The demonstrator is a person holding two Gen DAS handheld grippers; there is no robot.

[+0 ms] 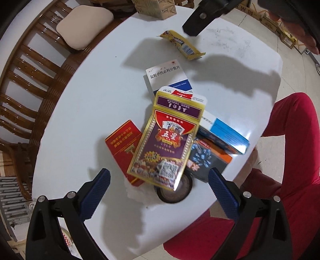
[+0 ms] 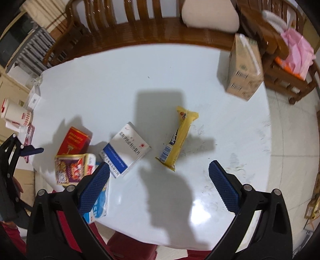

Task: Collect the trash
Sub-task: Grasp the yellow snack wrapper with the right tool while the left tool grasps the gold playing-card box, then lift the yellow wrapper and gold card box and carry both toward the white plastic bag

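A pile of trash lies on the white round table (image 1: pixel 90 100): a gold-and-purple card packet (image 1: pixel 166 140) on top, a red box (image 1: pixel 122 148), a white-and-blue medicine box (image 1: pixel 168 78), a blue-and-white box (image 1: pixel 224 134), a dark box (image 1: pixel 208 162) and a tape roll (image 1: pixel 174 192). My left gripper (image 1: pixel 160 188) is open, just above the pile's near edge. A yellow snack wrapper (image 2: pixel 178 138) lies apart on the table. My right gripper (image 2: pixel 160 186) is open and empty, above the table near the wrapper and the medicine box (image 2: pixel 128 148).
A cardboard carton (image 2: pixel 244 68) stands at the table's far edge. A wooden bench (image 2: pixel 140 26) with a cream cushion (image 2: pixel 210 16) runs behind the table. The person's red-clad legs (image 1: pixel 280 180) are at the near edge. Cups (image 2: pixel 14 112) stand off the table's left.
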